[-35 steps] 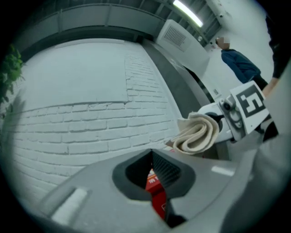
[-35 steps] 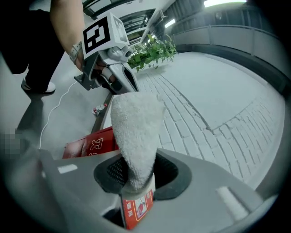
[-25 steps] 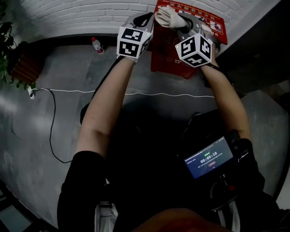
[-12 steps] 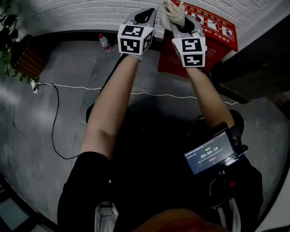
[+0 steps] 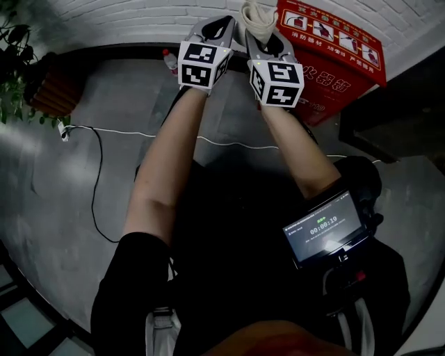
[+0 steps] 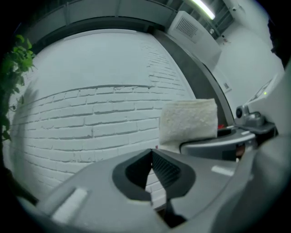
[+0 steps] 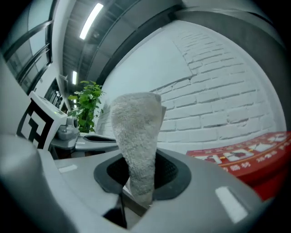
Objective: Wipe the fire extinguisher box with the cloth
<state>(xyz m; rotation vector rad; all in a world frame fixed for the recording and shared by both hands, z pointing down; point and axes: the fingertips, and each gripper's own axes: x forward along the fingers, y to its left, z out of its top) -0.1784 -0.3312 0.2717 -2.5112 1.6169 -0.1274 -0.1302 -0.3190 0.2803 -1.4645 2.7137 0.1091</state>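
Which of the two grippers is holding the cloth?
The right gripper: the cloth is pinched between its jaws, while the left gripper is shut on nothing.

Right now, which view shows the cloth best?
The right gripper view: the cloth stands up large and centred, pinched between the right gripper's jaws. The head view catches only its top at the picture's upper edge; the left gripper view shows a folded part from the side, its grip hidden.

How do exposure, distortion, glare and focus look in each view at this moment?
Head view: dim, lower half nearly black, only the device screen glows. Left gripper view: brick wall courses bow strongly from the wide lens, ceiling light blown out. Right gripper view: cloth fibres crisp, the right gripper body up close soft.
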